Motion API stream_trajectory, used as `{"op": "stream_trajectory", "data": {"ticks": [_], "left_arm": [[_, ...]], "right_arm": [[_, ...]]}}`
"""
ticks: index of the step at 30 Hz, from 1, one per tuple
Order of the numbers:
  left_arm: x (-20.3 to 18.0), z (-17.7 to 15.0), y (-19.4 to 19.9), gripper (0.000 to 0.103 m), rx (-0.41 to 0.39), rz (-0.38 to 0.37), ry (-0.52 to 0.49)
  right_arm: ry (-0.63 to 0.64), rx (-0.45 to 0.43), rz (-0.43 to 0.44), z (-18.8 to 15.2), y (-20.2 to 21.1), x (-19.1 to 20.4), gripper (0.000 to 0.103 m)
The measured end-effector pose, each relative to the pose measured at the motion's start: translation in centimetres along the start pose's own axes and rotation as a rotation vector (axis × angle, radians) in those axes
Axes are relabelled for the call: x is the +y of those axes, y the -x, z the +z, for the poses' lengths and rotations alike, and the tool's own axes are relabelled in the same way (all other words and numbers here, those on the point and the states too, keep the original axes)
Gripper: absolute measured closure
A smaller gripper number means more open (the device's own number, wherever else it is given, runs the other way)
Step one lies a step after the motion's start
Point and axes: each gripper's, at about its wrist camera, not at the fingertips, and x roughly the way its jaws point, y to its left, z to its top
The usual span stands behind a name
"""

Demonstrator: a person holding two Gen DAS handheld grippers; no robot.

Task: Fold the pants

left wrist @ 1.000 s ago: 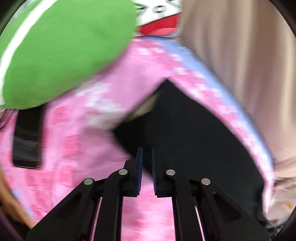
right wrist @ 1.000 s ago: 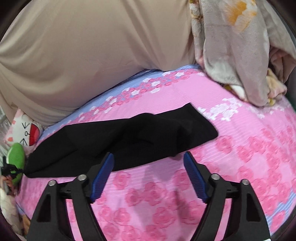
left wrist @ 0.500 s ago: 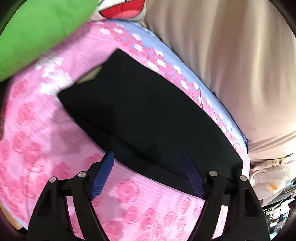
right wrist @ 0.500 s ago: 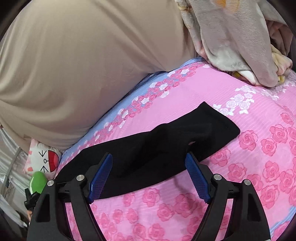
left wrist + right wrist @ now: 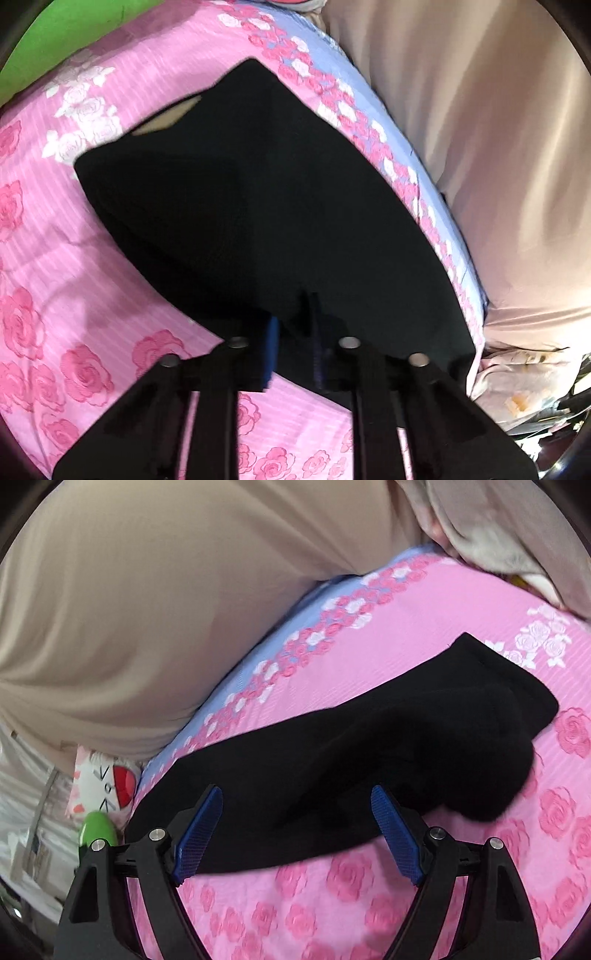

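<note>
The black pants (image 5: 280,206) lay flat along the far side of a pink, rose-printed bedsheet (image 5: 66,280), their far edge close to the sheet's blue floral border (image 5: 373,110). They had been doubled lengthwise into a long strip; in the right wrist view the end toward the right of frame was rumpled, with one layer bulging over the near edge.

Half a second before, the left gripper (image 5: 293,332) had stood wide open over the near edge of the pants; its jaws had just been closing, and they were now drawn together on that near edge, the dark cloth pinched between the blue pads. The right gripper (image 5: 299,830) was spread wide, its pads straddling the near edge of the pants farther along, pressing on nothing and holding nothing. Over the same second both views had drawn closer to the garment. The change probably marked the start of a fold: one edge was secured, the other not yet gripped.

The pants looked to be a matte, soft knit, limp enough to sag when lifted. The bedsheet was finely ribbed and smooth. Behind it rose a taut beige fabric surface (image 5: 155,602). A rumpled flowered blanket (image 5: 517,528), a green plush form (image 5: 70,29) and a white cartoon-face cushion (image 5: 107,779) lay at the margins.
</note>
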Motion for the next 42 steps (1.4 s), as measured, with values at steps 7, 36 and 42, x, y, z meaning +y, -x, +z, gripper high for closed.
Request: {"op": "stream_trajectory", "data": {"ticks": [7,36,42], "left_arm": [[-1.5,1.5,3.2,0.099,-0.040,-0.013,-0.067],[2.1,2.1,3.8,0.076,-0.085,0.133,-0.060],[4.3,0.8,2.6,0.075,-0.039,0.175,-0.045]], "right_arm": [[0.107,-0.195,-0.011,4.8,3.2,2.6,0.098],[0.147,-0.235,-0.076,5.8,4.4,0.2,0.098],[0.166,-0.107,-0.244,3.5,3.6,-4.5,0.096]]}}
